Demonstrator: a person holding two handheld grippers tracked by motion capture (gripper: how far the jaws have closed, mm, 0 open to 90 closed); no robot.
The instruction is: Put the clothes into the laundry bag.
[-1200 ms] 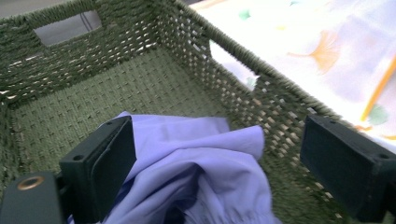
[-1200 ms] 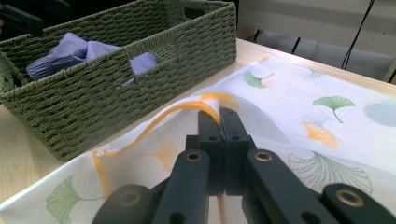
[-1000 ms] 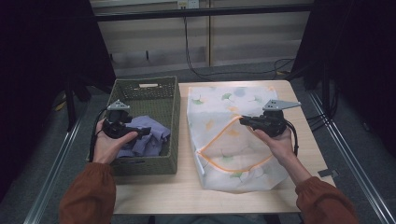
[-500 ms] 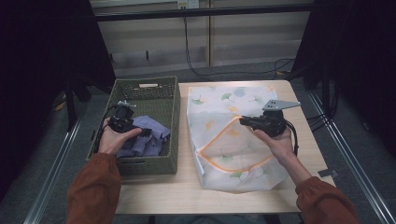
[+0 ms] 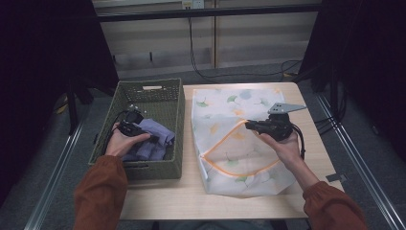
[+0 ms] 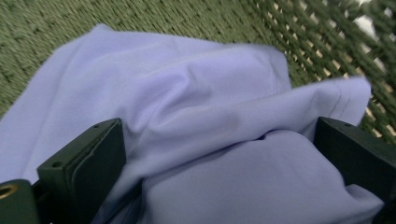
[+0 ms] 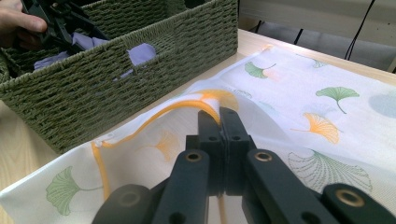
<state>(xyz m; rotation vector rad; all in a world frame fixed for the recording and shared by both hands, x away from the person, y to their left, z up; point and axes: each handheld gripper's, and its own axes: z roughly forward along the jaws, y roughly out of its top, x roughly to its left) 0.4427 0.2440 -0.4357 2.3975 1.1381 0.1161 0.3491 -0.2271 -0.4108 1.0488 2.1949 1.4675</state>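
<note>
Wood-topped table (image 5: 191, 201) is carrying a green woven basket (image 5: 165, 167) where the lilac cloth (image 5: 153, 139) is lying, the left gripper (image 5: 154, 139) straddling it wide open, while the right gripper (image 7: 219, 122) is pinching shut on the leaf-print bag's (image 5: 230, 105) orange rim.

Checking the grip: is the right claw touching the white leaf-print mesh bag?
Touching. The right gripper view shows the right claw shut on the white leaf-print mesh bag's orange-zippered edge.

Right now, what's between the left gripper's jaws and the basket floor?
Lavender cloth. In the left gripper view, the left gripper has open jaws flanking a bunched fold, with the cloth spread over the green woven basket beneath.
</note>
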